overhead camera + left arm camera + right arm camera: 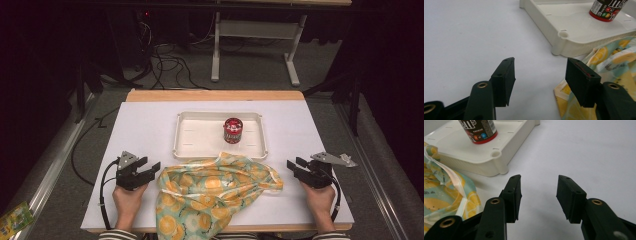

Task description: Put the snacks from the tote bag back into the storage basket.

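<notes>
Lemon-print fabric bag (pixel 212 192), crumpled, was noted on the white table (pixel 145 130) between both grippers, just below the white plastic tray (pixel 192 134). Left gripper (pixel 151 167) lay nearer, almost touching; right gripper (pixel 293 165) stood slightly apart. Both jaws were spread, empty.

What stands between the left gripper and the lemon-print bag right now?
Nothing visible does. The left gripper sits on the white table just left of the lemon-print bag, jaws open and empty, with bare tabletop between them. In the left gripper view the bag's edge lies right by one jaw.
</notes>
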